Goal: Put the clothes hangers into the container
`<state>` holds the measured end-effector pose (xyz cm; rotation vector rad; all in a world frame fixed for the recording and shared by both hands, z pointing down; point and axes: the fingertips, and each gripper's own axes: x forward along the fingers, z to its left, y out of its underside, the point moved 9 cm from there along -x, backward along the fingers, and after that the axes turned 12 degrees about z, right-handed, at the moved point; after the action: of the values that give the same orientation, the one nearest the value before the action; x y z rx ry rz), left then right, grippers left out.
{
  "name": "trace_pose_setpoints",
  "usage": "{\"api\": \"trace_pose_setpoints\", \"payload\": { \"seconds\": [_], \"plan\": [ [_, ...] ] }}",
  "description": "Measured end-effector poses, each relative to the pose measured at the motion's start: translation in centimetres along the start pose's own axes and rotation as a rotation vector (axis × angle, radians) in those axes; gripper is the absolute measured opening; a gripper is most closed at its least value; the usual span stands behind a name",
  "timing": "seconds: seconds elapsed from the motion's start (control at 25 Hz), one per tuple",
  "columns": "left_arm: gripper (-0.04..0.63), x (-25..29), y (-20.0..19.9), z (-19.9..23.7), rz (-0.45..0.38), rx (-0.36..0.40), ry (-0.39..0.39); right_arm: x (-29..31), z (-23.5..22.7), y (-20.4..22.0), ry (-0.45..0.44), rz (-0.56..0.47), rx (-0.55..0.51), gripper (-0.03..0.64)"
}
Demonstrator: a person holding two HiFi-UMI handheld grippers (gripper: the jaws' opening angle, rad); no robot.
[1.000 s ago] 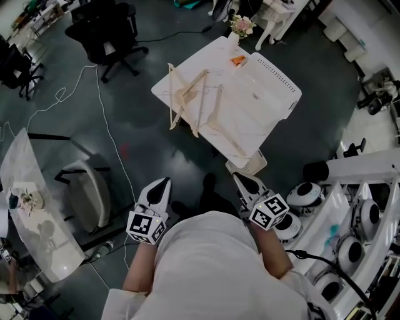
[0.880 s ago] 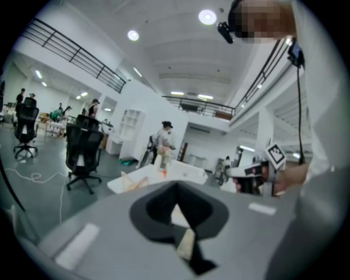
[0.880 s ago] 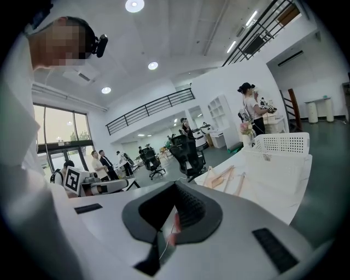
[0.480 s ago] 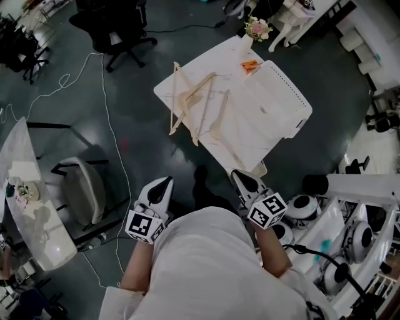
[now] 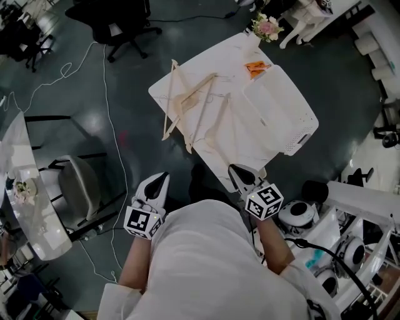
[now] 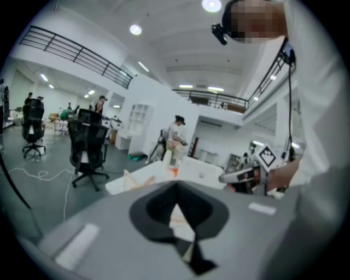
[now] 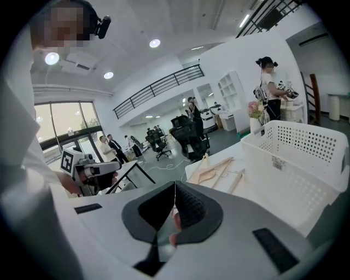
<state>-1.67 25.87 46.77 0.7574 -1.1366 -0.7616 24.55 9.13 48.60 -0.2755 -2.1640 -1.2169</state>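
Note:
Several wooden clothes hangers (image 5: 194,106) lie in a loose pile on the left half of a white table (image 5: 250,153). A white perforated container (image 5: 281,115) stands on the table's right half. My left gripper (image 5: 159,182) is held over the dark floor, short of the table, shut and empty. My right gripper (image 5: 239,174) is shut with nothing in it, its tip just before the table's near edge. The right gripper view shows the hangers (image 7: 219,167) ahead and the container (image 7: 295,158) to the right. The hangers (image 6: 131,179) show faintly in the left gripper view.
A vase of flowers (image 5: 265,26) and a small orange item (image 5: 256,67) sit at the table's far end. A black office chair (image 5: 119,19) and white cables (image 5: 109,119) are on the floor at left. A second white table (image 5: 25,206) and white machines (image 5: 300,212) flank me.
The person has walked closer to the table. Both grippers have come forward with it, still shut, and the right tip now reaches the table's near edge.

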Motion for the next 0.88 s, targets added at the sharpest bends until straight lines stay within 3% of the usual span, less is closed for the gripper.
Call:
{"api": "trace_pose_setpoints", "payload": {
  "seconds": [0.48, 0.88],
  "plan": [
    [0.0, 3.1, -0.4, 1.1, 0.082, -0.029, -0.06, 4.5, -4.9, 0.2, -0.059, 0.144, -0.031, 0.002],
    [0.0, 4.3, 0.1, 4.5, 0.124, -0.02, -0.02, 10.8, -7.6, 3.2, 0.019, 0.338, -0.029, 0.053]
  ]
}}
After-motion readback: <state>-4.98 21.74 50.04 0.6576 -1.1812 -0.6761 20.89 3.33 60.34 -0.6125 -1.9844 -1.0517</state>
